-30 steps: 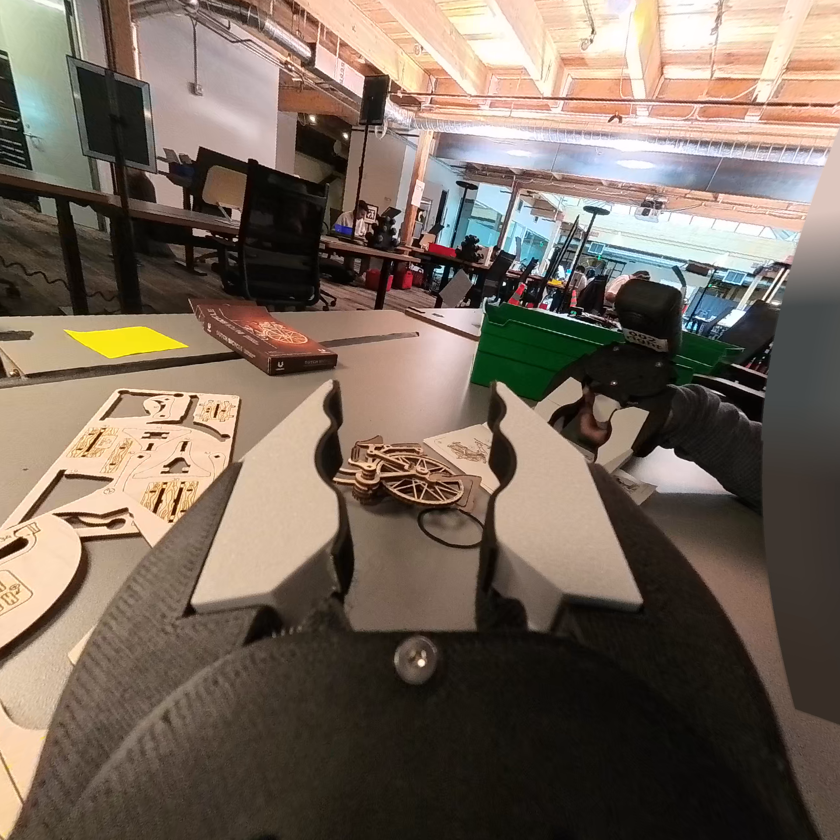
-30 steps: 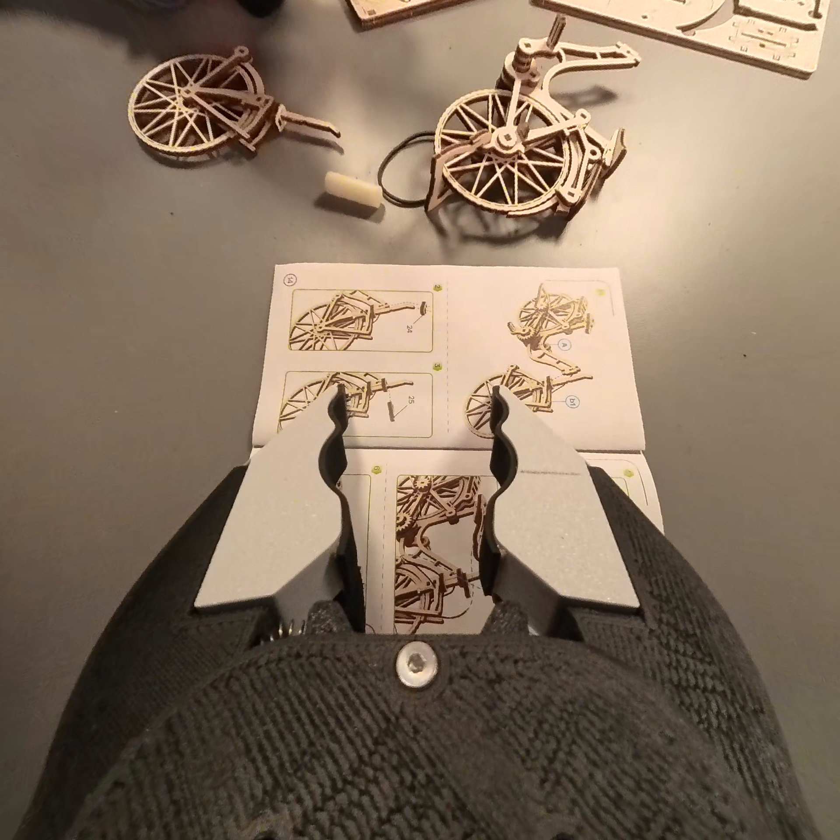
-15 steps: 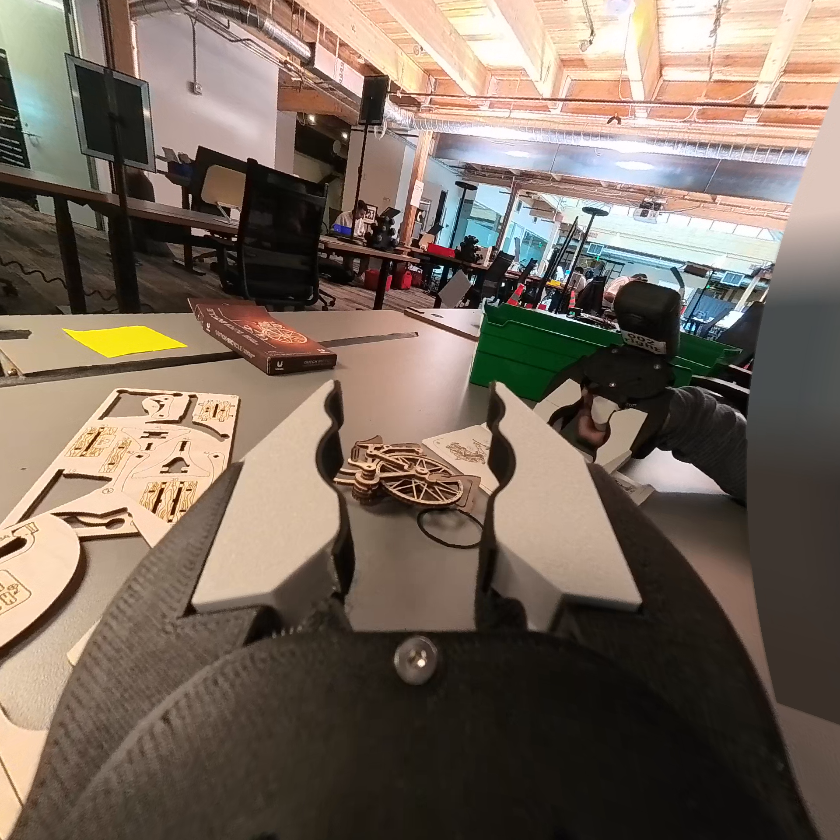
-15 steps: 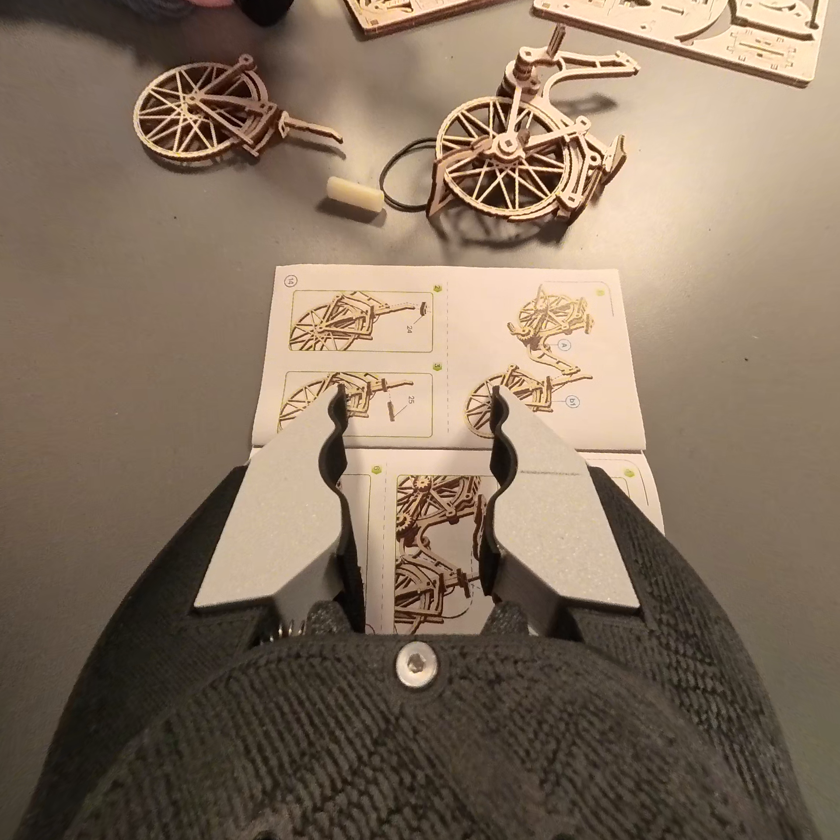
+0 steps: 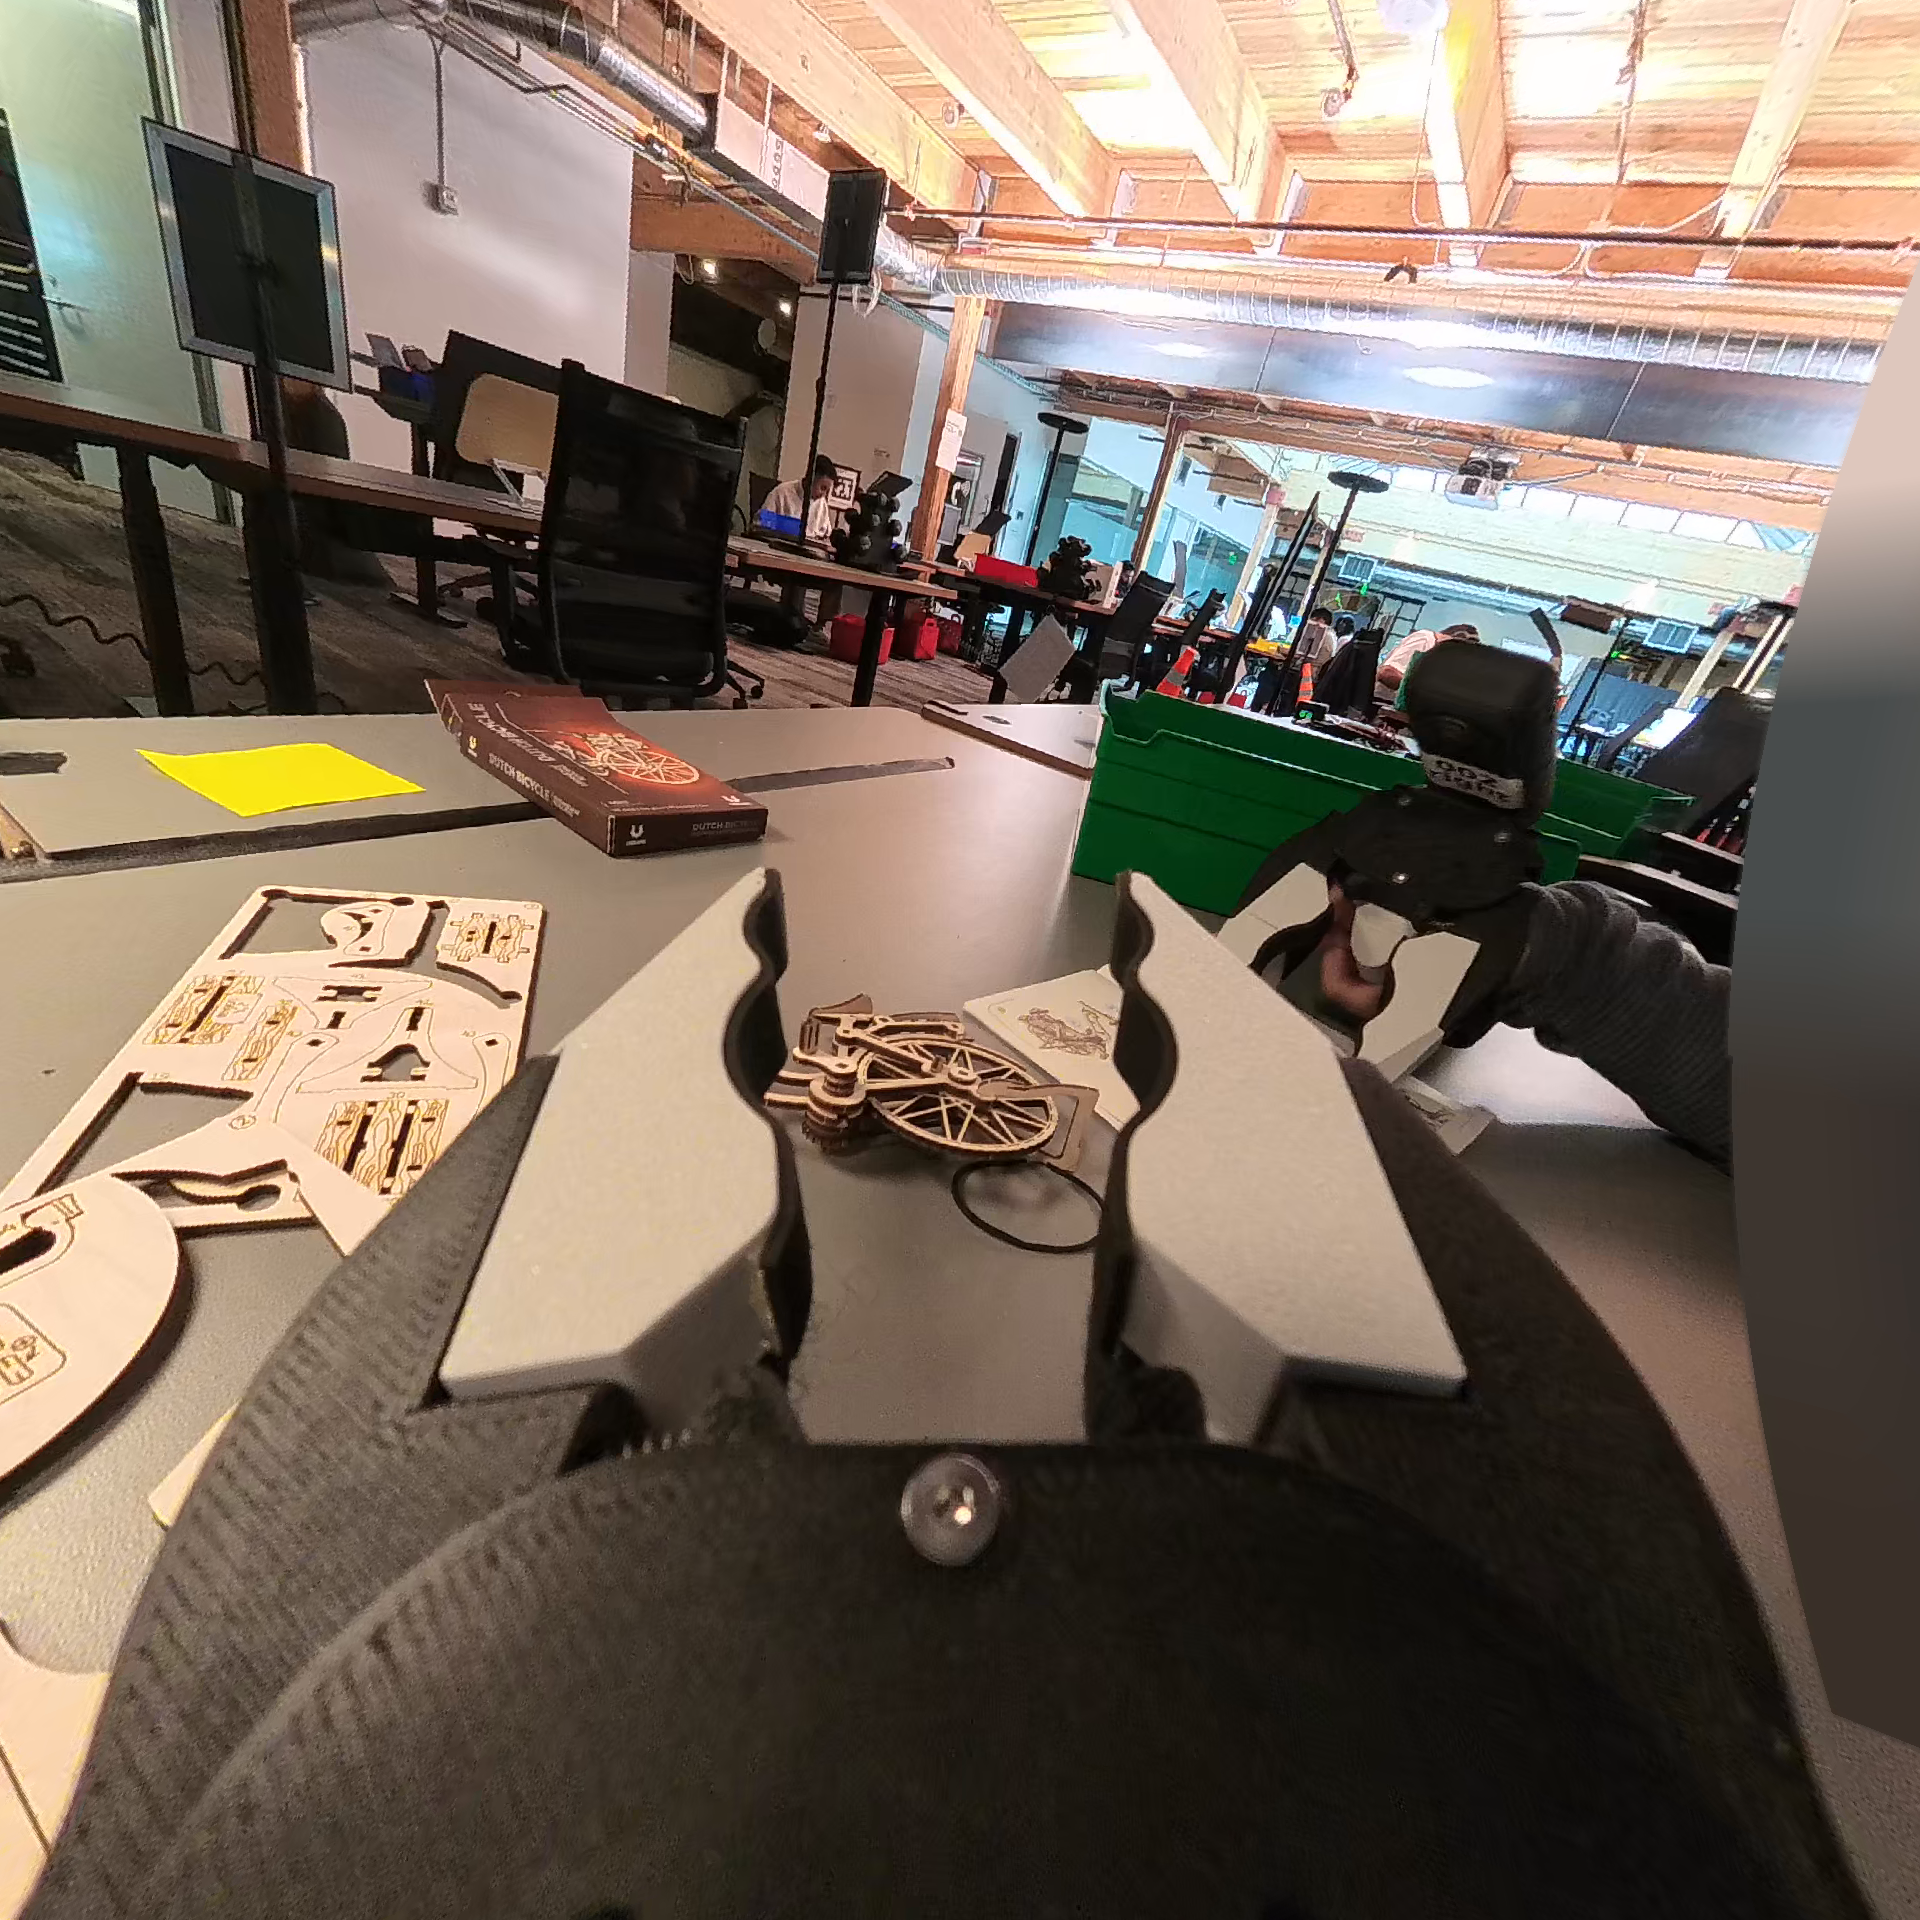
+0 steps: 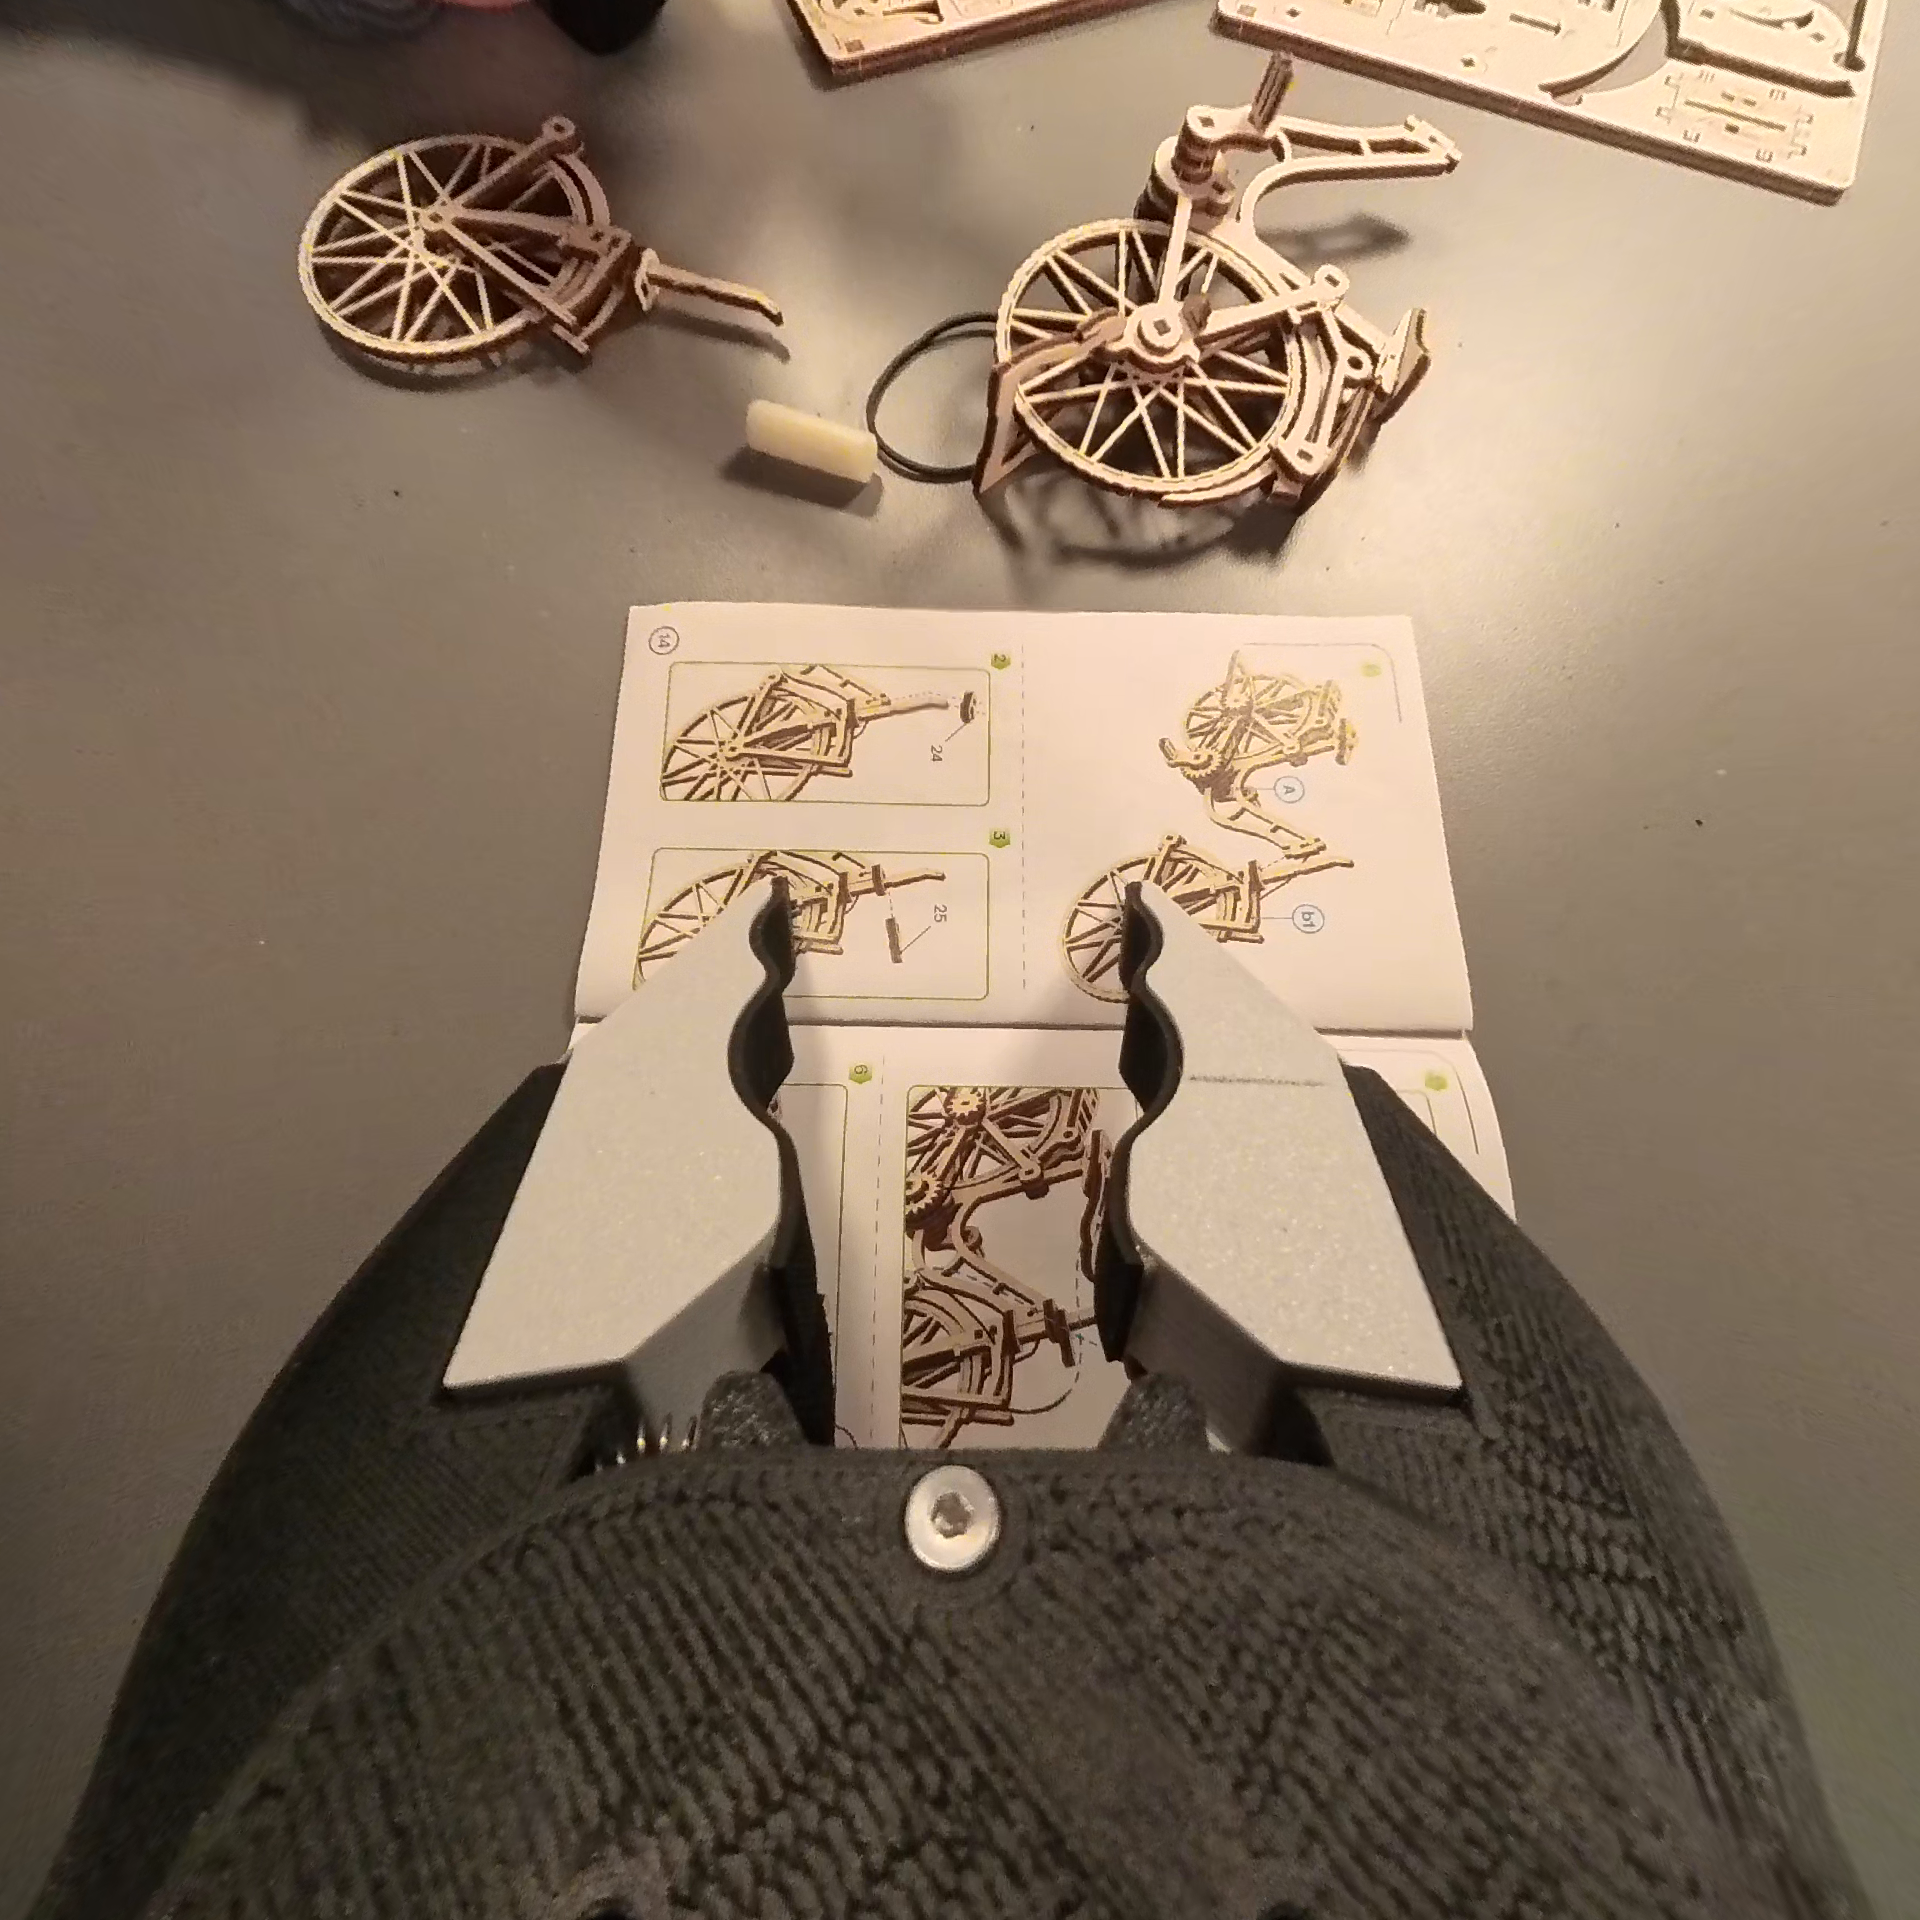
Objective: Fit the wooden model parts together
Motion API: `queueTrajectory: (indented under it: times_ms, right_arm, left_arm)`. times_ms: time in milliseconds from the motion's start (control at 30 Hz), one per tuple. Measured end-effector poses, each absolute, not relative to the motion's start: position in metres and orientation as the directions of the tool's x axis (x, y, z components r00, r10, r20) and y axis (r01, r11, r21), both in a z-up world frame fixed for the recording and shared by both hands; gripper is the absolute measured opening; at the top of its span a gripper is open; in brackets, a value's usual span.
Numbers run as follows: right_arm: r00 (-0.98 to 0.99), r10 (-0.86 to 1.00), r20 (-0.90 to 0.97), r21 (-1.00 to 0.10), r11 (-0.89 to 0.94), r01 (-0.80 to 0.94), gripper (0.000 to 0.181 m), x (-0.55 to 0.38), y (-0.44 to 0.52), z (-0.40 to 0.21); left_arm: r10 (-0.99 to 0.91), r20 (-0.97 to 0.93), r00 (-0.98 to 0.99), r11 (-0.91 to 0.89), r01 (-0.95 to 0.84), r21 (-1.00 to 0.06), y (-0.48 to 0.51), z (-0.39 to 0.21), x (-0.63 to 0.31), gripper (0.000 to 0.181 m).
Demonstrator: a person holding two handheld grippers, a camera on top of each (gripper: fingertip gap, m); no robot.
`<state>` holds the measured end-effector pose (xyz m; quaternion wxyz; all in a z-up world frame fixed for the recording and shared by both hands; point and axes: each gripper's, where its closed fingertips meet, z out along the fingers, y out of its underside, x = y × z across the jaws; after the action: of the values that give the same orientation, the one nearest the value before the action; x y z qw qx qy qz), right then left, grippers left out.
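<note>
Two wooden bicycle sub-assemblies lie on the grey table. The larger wheel-and-frame part (image 6: 1184,353) lies ahead of my right gripper, with a black rubber band (image 6: 914,416) beside it. The smaller wheel with fork (image 6: 468,270) lies to its left, and a small cream cylinder (image 6: 810,457) lies between them. My right gripper (image 6: 956,904) is open and empty above the instruction booklet (image 6: 1039,727). My left gripper (image 5: 945,894) is open and empty, low over the table, with the larger part (image 5: 925,1081) and the band (image 5: 1023,1205) just ahead between its fingers.
Laser-cut wooden sheets (image 5: 312,1039) lie to the left of my left gripper, and also show at the top of the right wrist view (image 6: 1507,94). A dark kit box (image 5: 592,769), a yellow note (image 5: 281,774) and a green bin (image 5: 1247,810) stand farther back. The right gripper (image 5: 1444,862) shows at right. About 20 centimeters separates my left fingertips from my right. My right gripper's tips are some 10 centimeters from the small cream cylinder (image 6: 810,457). Both grippers' tips are roughly 15 centimeters from the smaller wheel with fork (image 6: 468,270).
The right wrist view has shifted slightly back, so the wooden parts sit a little lower in it. The left gripper has hardly moved. Both stay open.
</note>
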<state>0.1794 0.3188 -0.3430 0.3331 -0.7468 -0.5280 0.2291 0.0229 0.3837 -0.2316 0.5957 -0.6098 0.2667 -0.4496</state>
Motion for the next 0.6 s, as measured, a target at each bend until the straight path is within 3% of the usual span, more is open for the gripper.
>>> queueTrajectory:
  times_ms: [600]
  right_arm:
    - [0.349, 0.933, 0.085, -0.76, -0.166, 0.628, 0.054, 0.179, 0.324, -0.331]
  left_arm:
    - [-0.861, 0.234, 0.451, -0.151, 0.211, -0.966, 0.384, -0.232, 0.023, 0.062]
